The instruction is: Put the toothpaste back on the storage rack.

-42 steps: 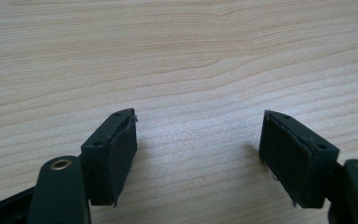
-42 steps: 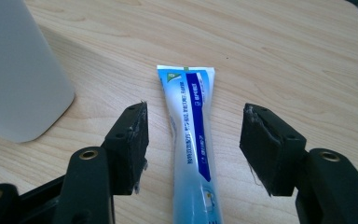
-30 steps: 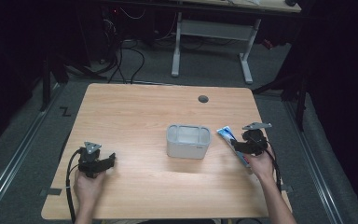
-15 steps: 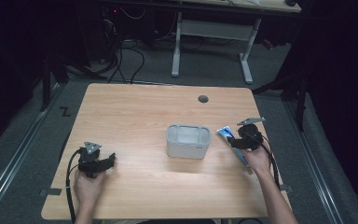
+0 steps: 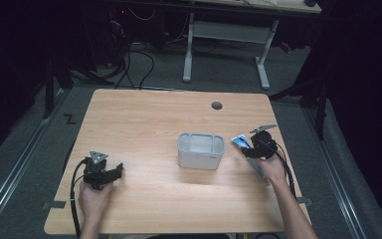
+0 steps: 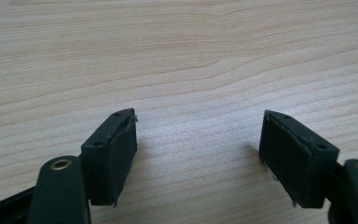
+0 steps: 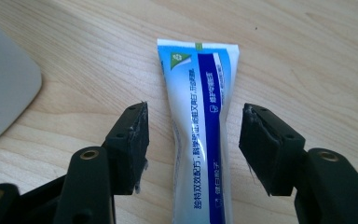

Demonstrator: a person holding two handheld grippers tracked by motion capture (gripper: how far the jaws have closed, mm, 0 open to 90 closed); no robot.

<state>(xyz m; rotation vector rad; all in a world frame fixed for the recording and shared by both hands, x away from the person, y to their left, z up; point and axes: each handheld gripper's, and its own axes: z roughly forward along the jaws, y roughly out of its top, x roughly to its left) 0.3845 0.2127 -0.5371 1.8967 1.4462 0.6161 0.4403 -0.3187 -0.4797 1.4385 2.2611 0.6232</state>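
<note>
A blue and white toothpaste tube (image 7: 200, 135) lies flat on the wooden table, just right of a grey plastic bin (image 5: 201, 150). My right gripper (image 7: 193, 135) is open, its jaws standing on either side of the tube without touching it. In the high view the right gripper (image 5: 252, 146) hovers over the tube (image 5: 240, 142) at the table's right side. My left gripper (image 6: 198, 140) is open above bare wood with nothing between its jaws. It rests near the front left of the table (image 5: 110, 173).
The bin's rounded grey corner (image 7: 4, 98) shows at the left of the right gripper view. A round cable hole (image 5: 217, 105) sits near the table's far edge. Dark floor and a white desk frame (image 5: 224, 37) lie beyond the table.
My right gripper has moved left and slightly away from me, over the toothpaste tube. The left gripper has stayed in place.
</note>
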